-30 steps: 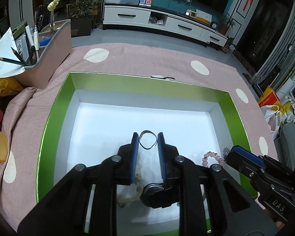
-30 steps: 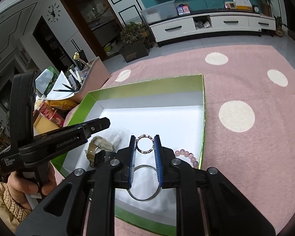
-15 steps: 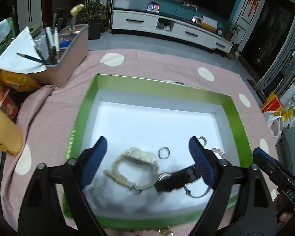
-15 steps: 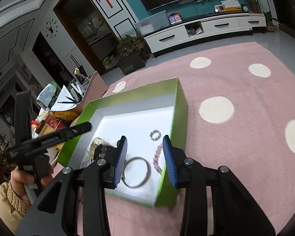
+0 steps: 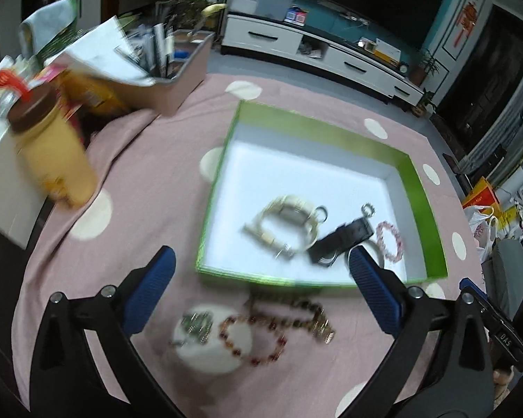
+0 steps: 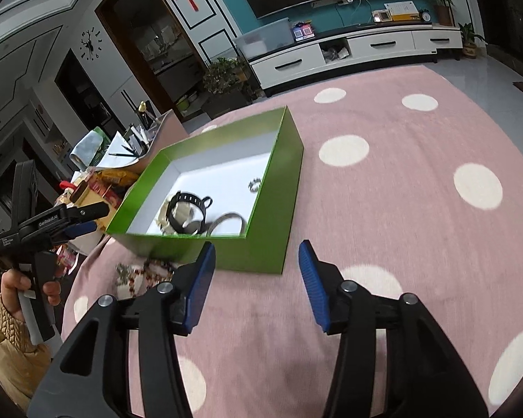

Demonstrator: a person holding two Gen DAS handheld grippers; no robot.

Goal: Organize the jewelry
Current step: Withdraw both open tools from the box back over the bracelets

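Observation:
A green box [image 5: 422, 191] with a white floor holds a cream watch [image 5: 286, 217], a black watch [image 5: 343, 238], a pink bead bracelet [image 5: 388, 237], two small rings and a silver bangle [image 6: 226, 221]. On the pink cloth in front of it lie a red bead bracelet [image 5: 252, 339], a brown-gold bracelet [image 5: 298, 313] and a silver piece [image 5: 195, 324]. My left gripper [image 5: 259, 261] hovers over these loose pieces, its jaws opening wide and empty. My right gripper [image 6: 257, 247] sits before the box's near corner [image 6: 279, 216], jaws opening, nothing between them.
A beige organizer [image 5: 181, 73] with pens, a yellow bottle [image 5: 54, 156] with a brown cap, snack packets and a white box crowd the table's left side. The polka-dot cloth [image 6: 418, 209] stretches to the right of the box. A hand [image 6: 24, 287] holds the left gripper.
Both grippers let go of small rings inside the box, opened, and drew back out of it. The loose bracelets in front of the box have come into the left wrist view.

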